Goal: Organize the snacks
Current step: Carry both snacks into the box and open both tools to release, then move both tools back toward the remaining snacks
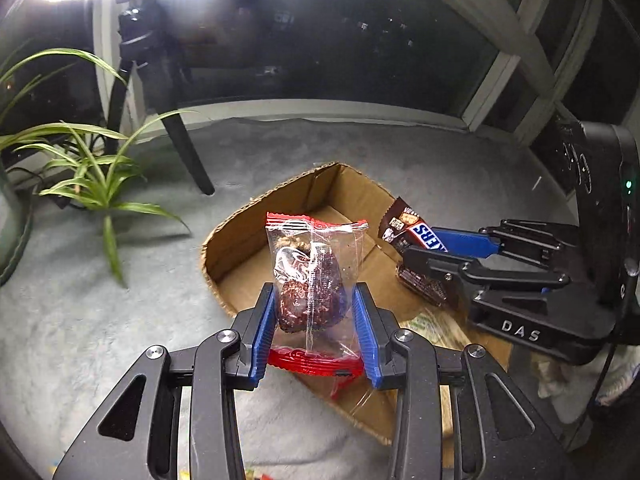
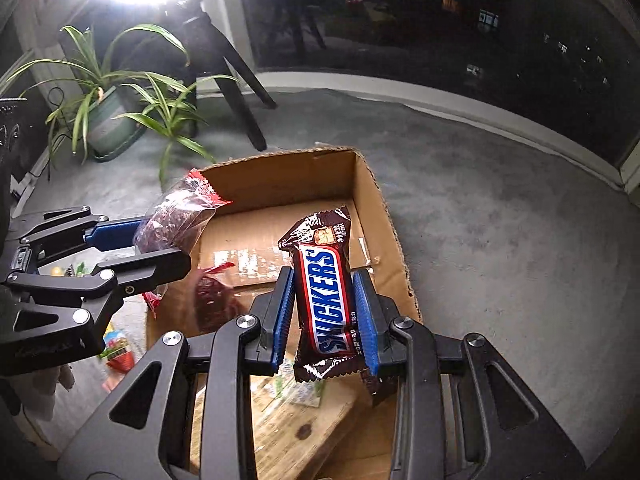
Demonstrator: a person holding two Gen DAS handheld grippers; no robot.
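Now both loads hang over the box [image 2: 372,184] mid-delivery: the left hand-held gripper [image 1: 316,320] clamps a clear pouch [image 1: 310,276], the right hand-held gripper [image 2: 324,316] a Snickers [image 2: 324,292]; next, each likely lowers and releases inside.

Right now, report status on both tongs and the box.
Left tongs shut on clear red-edged snack packet. Right tongs shut on Snickers bar. Both above cardboard box. Nothing blocking.
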